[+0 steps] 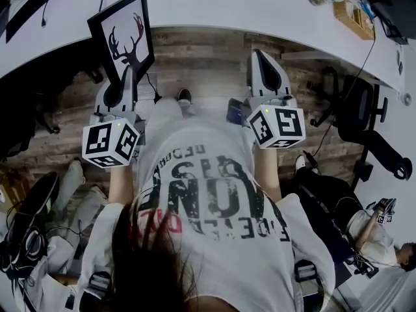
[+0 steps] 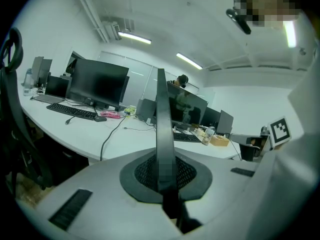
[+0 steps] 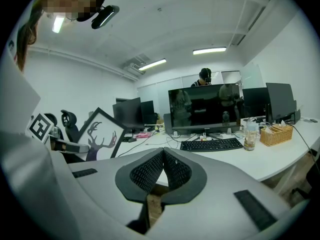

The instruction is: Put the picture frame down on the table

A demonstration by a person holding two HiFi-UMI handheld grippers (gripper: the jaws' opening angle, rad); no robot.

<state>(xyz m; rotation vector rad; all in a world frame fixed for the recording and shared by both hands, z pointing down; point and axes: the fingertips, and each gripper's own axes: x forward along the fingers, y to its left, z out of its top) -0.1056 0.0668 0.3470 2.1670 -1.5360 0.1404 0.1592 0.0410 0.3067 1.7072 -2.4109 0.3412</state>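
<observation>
At the table's near edge, your left gripper clamps the picture frame edge-on; your right gripper is closed, empty.

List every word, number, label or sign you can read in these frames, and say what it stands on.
T-shirt: large block lettering, seen upside down and creased; not readable with confidence.
Marker cubes: black-and-white square patterns only, no words.
Picture frame: antlered deer silhouette, no text.
No other text can be made out.
</observation>
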